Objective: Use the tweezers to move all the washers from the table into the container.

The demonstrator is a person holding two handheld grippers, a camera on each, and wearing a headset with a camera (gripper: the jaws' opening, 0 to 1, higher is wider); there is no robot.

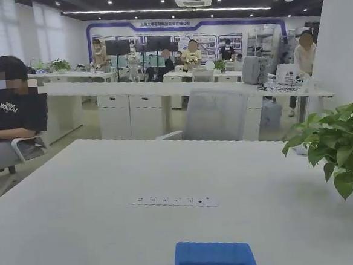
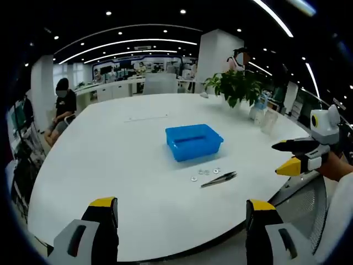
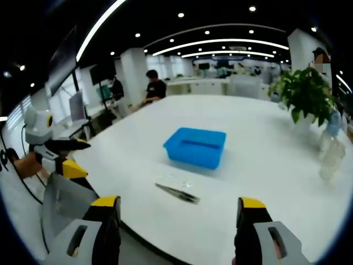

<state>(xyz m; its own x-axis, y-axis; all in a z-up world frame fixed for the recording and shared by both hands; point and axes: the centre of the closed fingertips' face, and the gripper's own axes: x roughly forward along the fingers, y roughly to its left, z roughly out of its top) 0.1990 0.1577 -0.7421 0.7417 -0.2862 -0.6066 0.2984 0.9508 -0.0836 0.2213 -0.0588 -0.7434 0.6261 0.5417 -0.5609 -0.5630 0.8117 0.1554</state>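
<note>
Left gripper and right gripper stood spread, empty; tweezers lay crosswise ahead of the right, seemingly nearer it, beside washers.

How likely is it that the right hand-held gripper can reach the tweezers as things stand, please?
Probably yes: the right hand-held gripper is open and faces the tweezers, which lie on the bare table in front of the blue container, with nothing between.

Left gripper holds its jaws wide apart; right gripper, off to its right, gapes likewise, a hand gripping its rear.
</note>
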